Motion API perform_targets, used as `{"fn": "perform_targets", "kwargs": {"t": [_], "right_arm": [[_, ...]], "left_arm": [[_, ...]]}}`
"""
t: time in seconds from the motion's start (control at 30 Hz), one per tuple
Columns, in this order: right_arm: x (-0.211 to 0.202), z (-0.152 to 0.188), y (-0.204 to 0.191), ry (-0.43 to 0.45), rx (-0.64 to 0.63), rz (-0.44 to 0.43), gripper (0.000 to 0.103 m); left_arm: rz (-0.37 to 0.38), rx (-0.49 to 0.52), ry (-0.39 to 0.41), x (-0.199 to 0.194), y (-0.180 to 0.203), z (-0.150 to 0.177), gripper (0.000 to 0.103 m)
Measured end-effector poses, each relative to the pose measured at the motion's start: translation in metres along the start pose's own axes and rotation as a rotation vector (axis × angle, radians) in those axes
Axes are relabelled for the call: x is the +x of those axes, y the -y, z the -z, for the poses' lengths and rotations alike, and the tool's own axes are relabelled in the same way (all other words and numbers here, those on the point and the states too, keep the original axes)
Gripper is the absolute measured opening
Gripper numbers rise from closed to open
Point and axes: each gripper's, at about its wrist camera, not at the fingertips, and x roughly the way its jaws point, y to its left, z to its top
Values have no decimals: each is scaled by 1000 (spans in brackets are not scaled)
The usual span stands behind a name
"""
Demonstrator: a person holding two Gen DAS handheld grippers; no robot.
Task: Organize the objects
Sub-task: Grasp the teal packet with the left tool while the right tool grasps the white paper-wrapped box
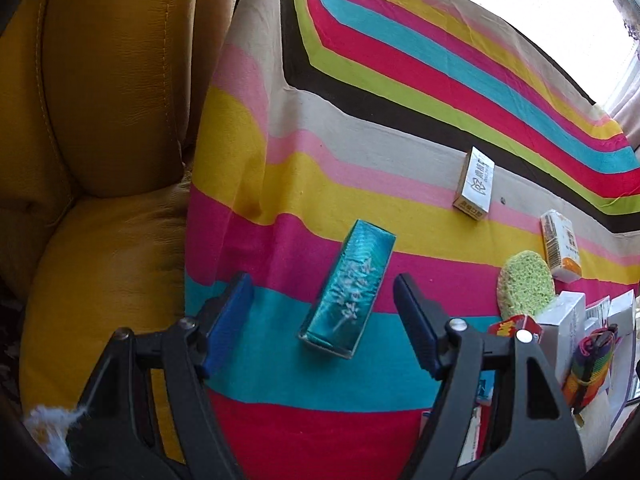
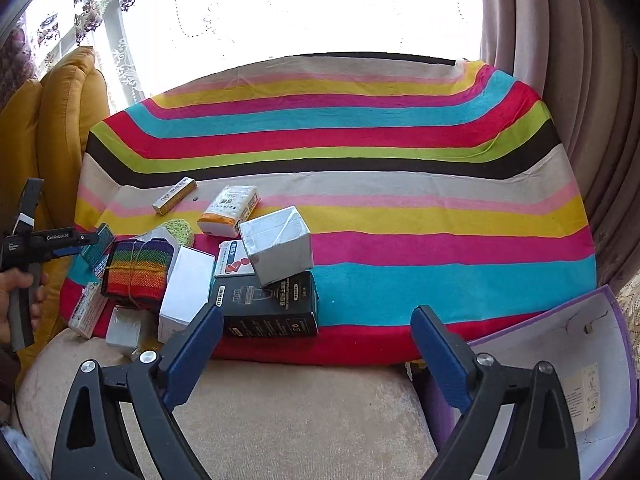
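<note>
A teal foil box [image 1: 347,289] lies on the striped cloth [image 1: 360,120], between and just beyond my left gripper's [image 1: 324,300] open blue pads; nothing is held. In the right wrist view my right gripper [image 2: 316,328] is open and empty, over the cloth's near edge. Left of it lies a pile: a black box [image 2: 272,308], a silver-grey box [image 2: 278,246], a white box [image 2: 186,292], a rainbow knit roll [image 2: 138,268] and a tissue pack [image 2: 230,210]. The left gripper [image 2: 86,242] shows at the far left by the teal box [image 2: 98,246].
A mustard leather sofa [image 1: 100,120] borders the cloth on the left. A small white carton [image 1: 474,184], a green sponge [image 1: 524,284] and a tissue pack [image 1: 560,250] lie further out. An open purple-edged box [image 2: 560,360] stands at the lower right. Curtains [image 2: 560,80] hang behind.
</note>
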Motion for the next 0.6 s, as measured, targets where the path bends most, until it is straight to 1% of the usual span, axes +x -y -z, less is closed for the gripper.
{"fn": "perform_targets", "kwargs": {"t": [0.03,0.07,0.1,0.17,0.27,0.33,0.43,0.5,0.53,0.57,0.6], "right_arm": [[4,-4,-2,-1,-8,-1,99],[7,-8,-4,2,-16,-8,100],[10,-12,-6,4,-26,-14,100],[17,-20,-11,7,-53,-19,100],[29,-31,-15,9,-98,-25,101],[38,-35,-18,11,-122,-30,101],[50,-40,-23,-11,-155,-17,101],[55,-41,-24,-20,-173,-17,100],[57,-40,-25,-28,-182,-15,96],[59,-40,-25,-40,-190,-16,84],[61,-39,-26,-54,-194,-19,70]], "left_arm": [[-5,22,-15,6,1,-2,68],[-20,34,-24,10,2,-3,56],[-39,49,-21,11,2,-3,47],[-29,70,-11,9,4,-3,37],[-9,68,32,-7,4,0,35],[30,52,72,-24,4,4,34],[87,36,124,-51,11,13,34],[102,41,150,-66,17,19,34],[118,37,160,-72,19,21,33],[139,32,165,-78,22,25,33],[137,33,171,-79,21,22,33]]}}
